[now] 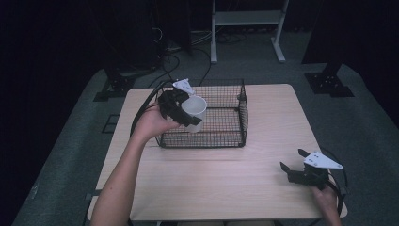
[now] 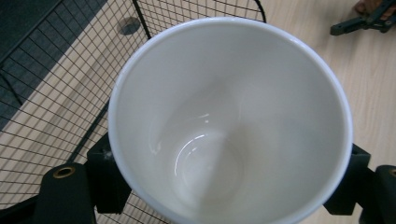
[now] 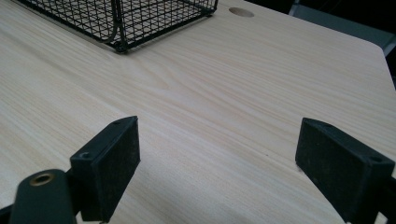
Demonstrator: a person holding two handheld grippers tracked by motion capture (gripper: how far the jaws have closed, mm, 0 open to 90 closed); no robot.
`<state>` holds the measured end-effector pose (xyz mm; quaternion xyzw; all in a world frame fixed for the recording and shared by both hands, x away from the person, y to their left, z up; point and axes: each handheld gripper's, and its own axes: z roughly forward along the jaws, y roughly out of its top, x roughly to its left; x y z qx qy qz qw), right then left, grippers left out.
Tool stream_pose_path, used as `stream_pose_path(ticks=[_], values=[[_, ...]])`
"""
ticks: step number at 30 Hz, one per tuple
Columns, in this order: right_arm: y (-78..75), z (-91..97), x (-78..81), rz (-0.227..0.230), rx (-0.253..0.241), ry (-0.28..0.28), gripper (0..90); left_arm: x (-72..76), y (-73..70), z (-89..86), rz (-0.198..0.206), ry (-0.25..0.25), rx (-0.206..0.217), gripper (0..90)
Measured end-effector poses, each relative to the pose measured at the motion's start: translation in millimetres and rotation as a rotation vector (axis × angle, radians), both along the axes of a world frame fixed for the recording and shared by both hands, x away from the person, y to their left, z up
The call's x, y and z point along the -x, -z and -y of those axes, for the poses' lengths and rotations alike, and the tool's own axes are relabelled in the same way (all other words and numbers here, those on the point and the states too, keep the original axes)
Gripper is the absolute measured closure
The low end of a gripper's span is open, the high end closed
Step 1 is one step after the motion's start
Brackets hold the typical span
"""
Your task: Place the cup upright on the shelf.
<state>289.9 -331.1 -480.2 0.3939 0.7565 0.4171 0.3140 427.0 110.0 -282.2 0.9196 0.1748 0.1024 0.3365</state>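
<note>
A white cup (image 1: 194,109) is held tilted over the left part of a black wire basket (image 1: 221,139), with my left gripper (image 1: 190,116) shut on it. In the left gripper view the cup (image 2: 229,116) gapes empty toward the camera, its wall clamped between the two black pads (image 2: 106,173) of my left gripper (image 2: 229,179). My right gripper (image 1: 291,159) rests open near the table's front right corner, pointing left. In the right gripper view my right gripper (image 3: 219,158) has nothing but bare wood between its wide-apart pads (image 3: 112,163).
The basket (image 3: 140,18) stands at the back middle of the light wooden table (image 1: 211,179). My right gripper (image 2: 369,21) shows far off in the left gripper view. A white rack (image 1: 247,19) and cables lie on the floor beyond the table.
</note>
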Motion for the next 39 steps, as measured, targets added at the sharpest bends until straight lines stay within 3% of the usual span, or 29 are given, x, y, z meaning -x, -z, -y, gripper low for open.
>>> stream_pose_path(ticks=[14,18,34,36,39], values=[[-0.1,1.0,0.1,-0.001,-0.006,-0.004,13.1,-29.0,8.5,3.3,0.000,-0.042,0.013,21.0],[-0.1,1.0,0.1,-0.002,-0.008,-0.003,13.1,-34.3,11.4,4.4,0.009,-0.048,0.021,21.1],[-0.2,1.2,0.3,-0.003,-0.011,-0.002,13.1,-54.9,31.1,19.4,-0.025,-0.046,0.027,21.1],[-0.2,1.2,0.4,-0.003,-0.011,-0.003,13.1,-55.9,33.9,21.8,-0.007,-0.056,0.009,21.1],[-0.2,1.3,0.2,-0.004,-0.013,-0.002,13.1,-58.6,37.2,24.0,-0.012,-0.060,0.014,21.1]])
